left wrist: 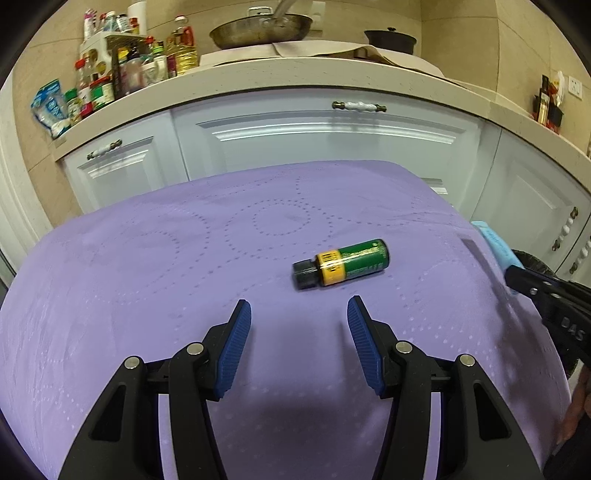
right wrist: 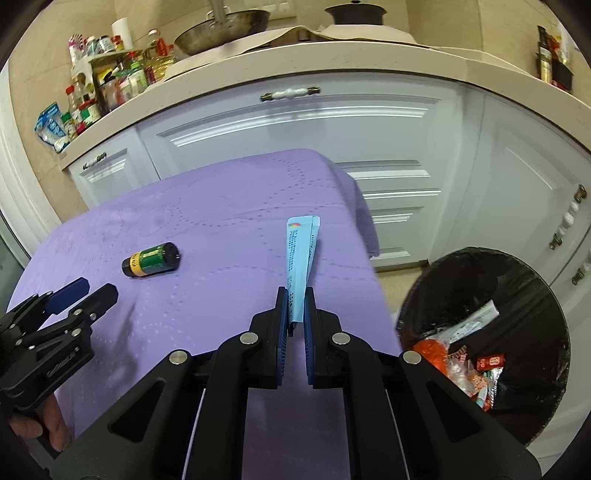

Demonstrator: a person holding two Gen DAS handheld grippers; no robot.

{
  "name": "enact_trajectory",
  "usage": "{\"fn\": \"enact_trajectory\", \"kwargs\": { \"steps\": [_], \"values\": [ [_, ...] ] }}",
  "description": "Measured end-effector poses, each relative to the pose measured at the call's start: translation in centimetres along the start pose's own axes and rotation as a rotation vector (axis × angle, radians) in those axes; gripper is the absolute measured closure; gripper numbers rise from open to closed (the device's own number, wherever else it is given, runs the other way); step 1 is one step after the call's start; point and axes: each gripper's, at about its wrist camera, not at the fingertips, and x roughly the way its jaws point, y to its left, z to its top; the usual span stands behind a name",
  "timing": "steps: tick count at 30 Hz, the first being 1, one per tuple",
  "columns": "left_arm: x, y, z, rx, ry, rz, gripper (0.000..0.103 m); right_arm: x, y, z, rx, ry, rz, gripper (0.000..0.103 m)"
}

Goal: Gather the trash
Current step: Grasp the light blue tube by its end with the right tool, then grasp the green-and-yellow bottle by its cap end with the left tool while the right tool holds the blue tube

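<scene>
A small green bottle (left wrist: 341, 263) with a yellow band and black cap lies on its side on the purple cloth (left wrist: 147, 295). My left gripper (left wrist: 299, 314) hovers just short of it, open, with nothing between the blue pads. My right gripper (right wrist: 295, 295) is shut on a light blue sachet (right wrist: 300, 251), which sticks up and forward from the pads above the cloth's right part. The same bottle (right wrist: 151, 259) shows left of the sachet in the right wrist view, with the left gripper (right wrist: 83, 291) near it. The right gripper with the sachet (left wrist: 496, 245) reaches in at the right edge of the left wrist view.
A black-lined trash bin (right wrist: 517, 295) holding several wrappers stands on the floor right of the table. White cabinets (left wrist: 332, 140) and a counter with bottles (left wrist: 110, 74), a pan (left wrist: 260, 27) and a pot lie behind. A hand (right wrist: 40, 424) holds the left gripper.
</scene>
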Motion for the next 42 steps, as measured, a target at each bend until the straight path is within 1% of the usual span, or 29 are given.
{"fn": "enact_trajectory", "kwargs": {
  "steps": [4,7,8,11,14,18,19,20,21,23,25,26,29,33,36,39,40,42],
  "values": [
    [1.1,-1.1,0.4,0.011,0.030,-0.006,0.049,-0.5,-1.4,-0.2,0.017,-0.010,0.011,0.095],
    [1.6,-1.9,1.1,0.033,0.025,0.011,0.049,-0.7,-2.0,-0.2,0.023,-0.014,0.021,0.095],
    [1.7,-2.1,1.3,0.040,0.021,0.019,0.048,-0.7,-2.1,-0.2,0.025,-0.015,0.025,0.095],
    [2.3,-2.3,2.0,0.049,0.012,0.033,0.040,-0.8,-2.5,-0.1,0.026,-0.017,0.033,0.095],
    [3.1,-2.7,2.3,0.082,0.032,0.027,0.039,-0.9,-2.9,-0.1,0.030,-0.020,0.039,0.095],
    [3.7,-2.9,2.4,0.091,0.058,-0.004,0.039,-0.7,-3.3,-0.1,0.042,-0.022,0.042,0.095],
    [3.7,-2.9,2.4,0.092,0.058,-0.008,0.045,-0.7,-3.4,-0.2,0.044,-0.021,0.043,0.095],
    [3.7,-2.9,2.3,0.093,0.060,-0.010,0.053,-0.6,-3.4,-0.2,0.046,-0.020,0.043,0.095],
    [3.7,-2.9,2.3,0.094,0.064,-0.015,0.057,-0.5,-3.5,-0.2,0.048,-0.018,0.045,0.095],
    [3.8,-3.0,2.3,0.099,0.076,-0.029,0.072,-0.4,-3.5,-0.2,0.050,-0.016,0.047,0.095],
    [3.8,-3.1,2.2,0.104,0.082,-0.039,0.077,-0.5,-3.5,-0.2,0.049,-0.016,0.046,0.095],
    [3.7,-3.1,2.1,0.108,0.082,-0.044,0.082,-0.5,-3.5,-0.2,0.048,-0.016,0.045,0.095],
    [3.5,-3.3,1.9,0.114,0.082,-0.056,0.087,-0.5,-3.5,-0.2,0.047,-0.018,0.043,0.095],
    [3.1,-3.4,1.8,0.108,0.079,-0.072,0.087,-0.5,-3.6,-0.2,0.048,-0.018,0.042,0.095],
    [2.9,-3.4,1.8,0.101,0.071,-0.066,0.085,-0.4,-3.7,-0.2,0.048,-0.018,0.039,0.095],
    [2.7,-3.2,2.1,0.088,0.060,-0.065,0.073,-0.5,-3.9,0.0,0.051,-0.020,0.035,0.095],
    [2.7,-3.2,2.2,0.089,0.054,-0.060,0.067,-0.5,-4.0,0.1,0.050,-0.021,0.035,0.095],
    [3.0,-3.3,2.5,0.094,0.049,-0.056,0.063,-0.5,-4.0,0.2,0.047,-0.023,0.034,0.095]
  ]
}}
